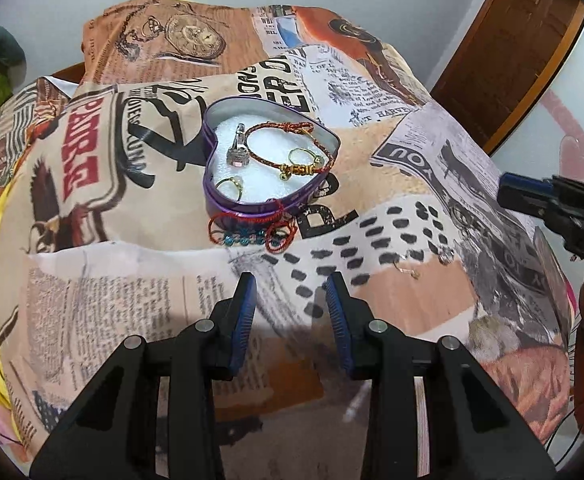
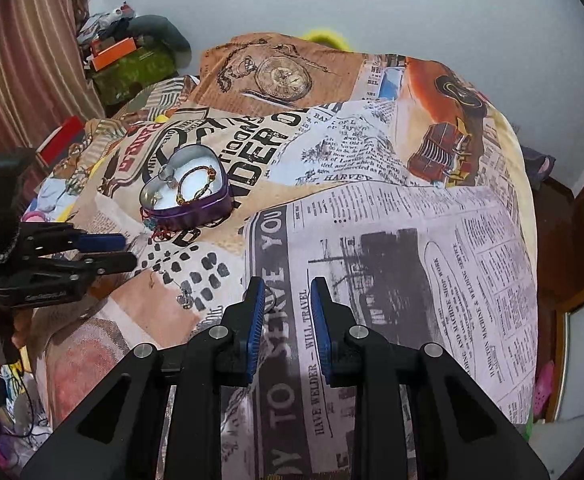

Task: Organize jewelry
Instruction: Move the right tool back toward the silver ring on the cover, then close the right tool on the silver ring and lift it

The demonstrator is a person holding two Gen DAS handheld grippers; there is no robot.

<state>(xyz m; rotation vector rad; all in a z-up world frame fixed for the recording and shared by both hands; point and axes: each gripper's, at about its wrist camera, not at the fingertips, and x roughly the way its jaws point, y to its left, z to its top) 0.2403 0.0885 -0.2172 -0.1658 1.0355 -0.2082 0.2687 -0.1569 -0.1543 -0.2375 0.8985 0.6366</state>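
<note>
A: We see the purple heart tin (image 1: 269, 160) open on the newspaper-print cloth (image 1: 420, 152), with a braided bracelet (image 1: 292, 142) and rings inside. A red cord bracelet (image 1: 251, 232) lies against its near wall.

B: Our left gripper (image 1: 290, 288) hangs before it, jaws partly apart, holding nothing. The cloth between is free.

A: Our right gripper (image 2: 285, 292) is nearly closed. A thin ring (image 2: 271, 300) shows by its left finger; we cannot tell if it is gripped.

B: Small earrings (image 2: 183, 298) lie nearby, hard to make out.

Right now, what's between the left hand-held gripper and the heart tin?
Left wrist view: a red cord bracelet with teal beads, against the heart tin, ahead of the left hand-held gripper.
</note>
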